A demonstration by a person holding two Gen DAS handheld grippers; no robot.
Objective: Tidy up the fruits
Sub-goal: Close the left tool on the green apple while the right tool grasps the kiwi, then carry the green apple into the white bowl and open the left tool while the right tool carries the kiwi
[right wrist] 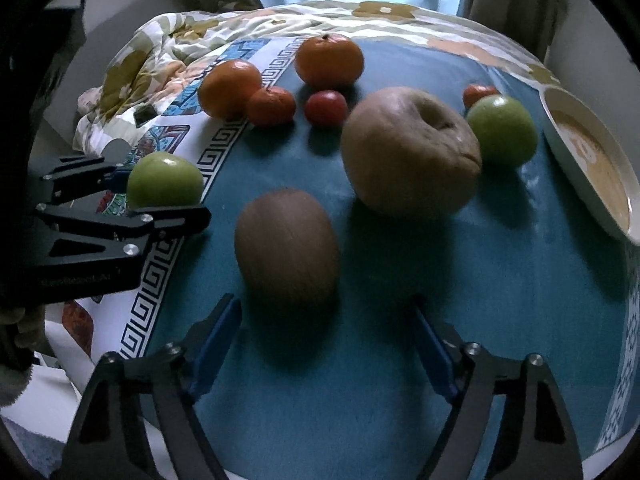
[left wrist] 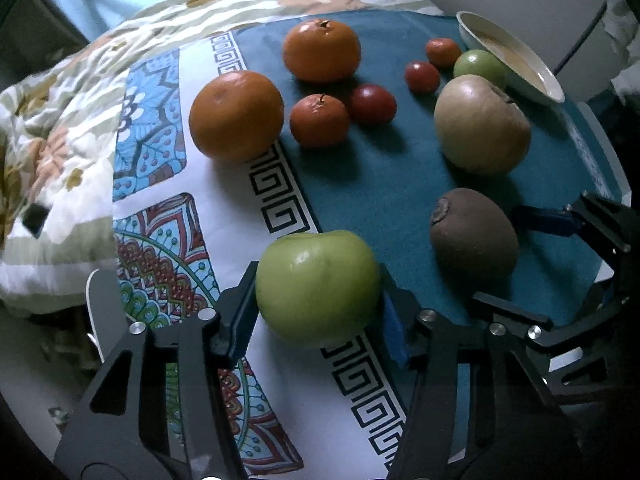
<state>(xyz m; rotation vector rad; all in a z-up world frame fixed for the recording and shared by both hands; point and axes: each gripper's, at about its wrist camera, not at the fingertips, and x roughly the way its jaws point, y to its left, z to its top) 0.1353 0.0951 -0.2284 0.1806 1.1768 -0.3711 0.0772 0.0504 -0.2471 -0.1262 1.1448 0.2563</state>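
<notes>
Left gripper: fingers either side of a green apple, dark pads close against both flanks. Contact looks made, but the right pad is half hidden behind the fruit, so a firm grip is not certain. The apple sits on the white key-pattern border of the cloth, at the edge of the teal field. From the right wrist camera the same apple shows between the black fingers, its lower part cut off by the near one.

Right gripper: fingers spread wide, holding nothing. A brown kiwi lies just beyond the tips, apart from them, blurred.

Past the kiwi, a large tan apple, its skin wrinkled. Behind it a small green fruit partly hides a small orange one. A bowl is cropped at the right edge; contents unclear.

Far side: two big oranges, a smaller one and a red fruit, the kind hard to tell. A flowered quilt is bunched at left.
</notes>
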